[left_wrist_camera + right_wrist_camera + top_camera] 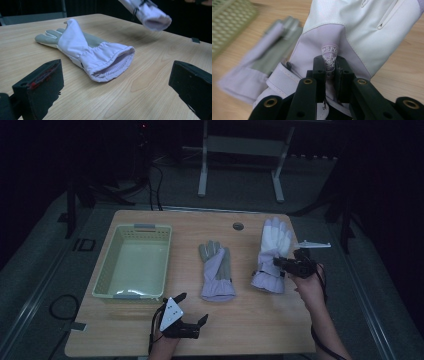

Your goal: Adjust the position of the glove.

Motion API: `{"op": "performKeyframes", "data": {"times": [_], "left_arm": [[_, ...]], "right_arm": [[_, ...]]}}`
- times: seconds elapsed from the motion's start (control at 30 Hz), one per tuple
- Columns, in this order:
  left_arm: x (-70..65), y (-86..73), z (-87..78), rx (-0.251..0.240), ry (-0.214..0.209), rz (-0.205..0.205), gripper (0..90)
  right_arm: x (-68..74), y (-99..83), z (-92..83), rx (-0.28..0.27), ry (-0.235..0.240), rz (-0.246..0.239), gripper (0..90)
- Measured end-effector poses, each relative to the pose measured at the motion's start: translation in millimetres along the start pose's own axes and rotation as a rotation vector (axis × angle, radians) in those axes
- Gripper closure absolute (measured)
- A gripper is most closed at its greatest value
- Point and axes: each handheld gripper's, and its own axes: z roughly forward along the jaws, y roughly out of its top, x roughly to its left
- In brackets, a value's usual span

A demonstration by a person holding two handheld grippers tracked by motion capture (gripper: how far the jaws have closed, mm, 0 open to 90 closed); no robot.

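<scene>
Two pale lilac and white ski gloves are on the wooden table (pixel 250 320). One glove (pixel 217 270) (pixel 87 52) lies flat at the middle, palm side grey, cuff toward me. The other glove (pixel 272 255) (pixel 362 30) is on the right, its cuff end lifted off the table (pixel 152 17). My right gripper (pixel 282 263) (pixel 331 68) is shut on a pinched fold of this glove's back, at the printed logo. My left gripper (pixel 192 307) (pixel 117 82) rests near the front edge, jaws wide open and empty, pointing at the middle glove's cuff.
A pale green plastic basket (pixel 116 282) stands empty at the left of the table, and its lattice wall (pixel 229 20) shows in the right gripper view. A metal frame (pixel 240 150) stands on the floor behind the table.
</scene>
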Motion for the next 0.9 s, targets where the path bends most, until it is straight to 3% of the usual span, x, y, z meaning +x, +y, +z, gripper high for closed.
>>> {"op": "performKeyframes", "data": {"times": [0.03,0.17,0.27,0.47,0.7,0.9], "left_arm": [[0.0,0.0,0.0,0.000,0.000,0.001,0.0],[-0.1,0.1,0.3,0.001,0.000,-0.001,0.0],[-0.3,-0.1,-0.1,-0.001,0.003,0.000,0.0],[0.3,-0.2,-0.4,-0.005,0.000,-0.006,0.0],[0.4,-0.2,-0.3,-0.006,-0.001,-0.010,0.0],[0.3,-0.2,-0.4,-0.004,-0.001,-0.006,0.0]], "right_arm": [[9.9,7.4,-1.6,-0.005,-0.002,-0.020,80.7],[24.5,16.1,-3.1,-0.023,0.013,-0.035,80.6],[47.8,27.3,-5.4,-0.068,0.015,-0.063,80.4],[82.3,41.7,-0.5,-0.083,0.063,-0.064,80.0],[114.3,45.4,18.8,-0.035,0.086,-0.077,80.0],[127.1,42.7,40.1,0.019,0.101,-0.079,79.6]]}}
